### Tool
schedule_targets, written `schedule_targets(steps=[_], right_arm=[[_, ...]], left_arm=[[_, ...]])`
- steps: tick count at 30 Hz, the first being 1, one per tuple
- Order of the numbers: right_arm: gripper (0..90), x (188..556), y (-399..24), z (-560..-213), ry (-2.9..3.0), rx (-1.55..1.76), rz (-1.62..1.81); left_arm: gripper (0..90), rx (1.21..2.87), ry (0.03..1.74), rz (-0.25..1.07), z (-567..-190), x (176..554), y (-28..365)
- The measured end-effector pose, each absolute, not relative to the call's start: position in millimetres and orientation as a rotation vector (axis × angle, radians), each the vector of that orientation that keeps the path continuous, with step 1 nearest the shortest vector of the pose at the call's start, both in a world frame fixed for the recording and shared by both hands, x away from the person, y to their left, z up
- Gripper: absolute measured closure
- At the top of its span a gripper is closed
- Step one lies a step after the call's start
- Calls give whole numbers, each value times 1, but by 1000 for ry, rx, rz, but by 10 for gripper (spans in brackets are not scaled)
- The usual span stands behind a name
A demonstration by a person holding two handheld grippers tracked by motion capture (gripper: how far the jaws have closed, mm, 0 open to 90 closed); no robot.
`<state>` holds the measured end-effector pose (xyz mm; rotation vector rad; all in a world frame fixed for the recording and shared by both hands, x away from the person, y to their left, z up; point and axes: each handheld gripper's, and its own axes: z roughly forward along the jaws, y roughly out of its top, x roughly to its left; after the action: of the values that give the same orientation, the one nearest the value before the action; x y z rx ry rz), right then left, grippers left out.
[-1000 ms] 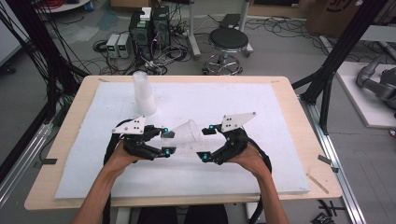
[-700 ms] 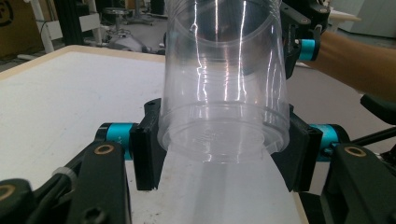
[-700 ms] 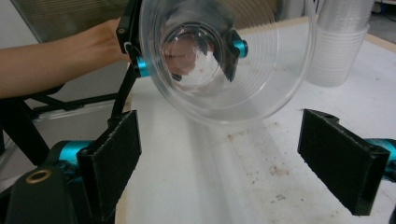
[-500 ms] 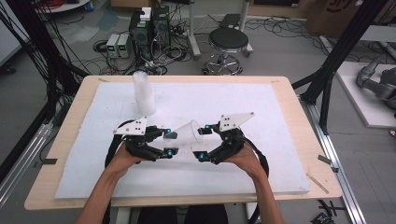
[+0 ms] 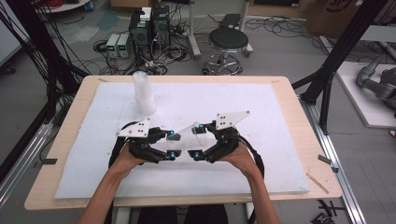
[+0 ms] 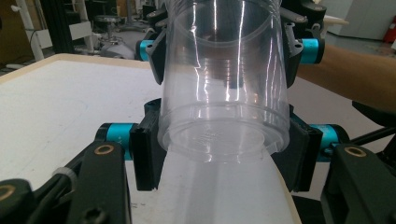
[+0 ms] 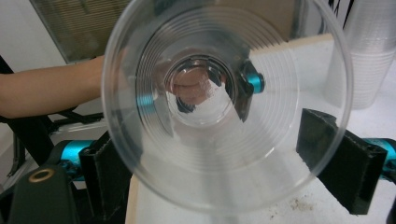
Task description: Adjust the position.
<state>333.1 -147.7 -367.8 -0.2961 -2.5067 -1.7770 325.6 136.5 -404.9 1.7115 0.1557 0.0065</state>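
1. My left gripper [image 5: 173, 144] is clamped on the base of a clear cup [image 5: 187, 138], held level above the white mat [image 5: 280, 116].
2. My right gripper [image 5: 201, 143] grips its rim end.
3. Cup stack [image 5: 144, 92] stands well apart, at the mat's far left.

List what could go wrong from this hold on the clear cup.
1. The left gripper clamps the thin clear cup near its base; more squeeze may buckle it.
2. The right gripper flanks the rim, grip unclear; a pull may slip.
3. The cup stack stands close behind; a swing could topple it.
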Motion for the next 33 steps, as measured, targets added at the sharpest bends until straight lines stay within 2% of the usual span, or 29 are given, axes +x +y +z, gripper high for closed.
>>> schedule_targets(steps=[12,33], right_arm=[[152,334,-144,-367,-2470,-273,-1795],[290,333,-146,-365,-2421,-234,-1832]], left_arm=[[420,1723,129,1,-407,324,131],[420,1721,128,2,-407,324,132]])
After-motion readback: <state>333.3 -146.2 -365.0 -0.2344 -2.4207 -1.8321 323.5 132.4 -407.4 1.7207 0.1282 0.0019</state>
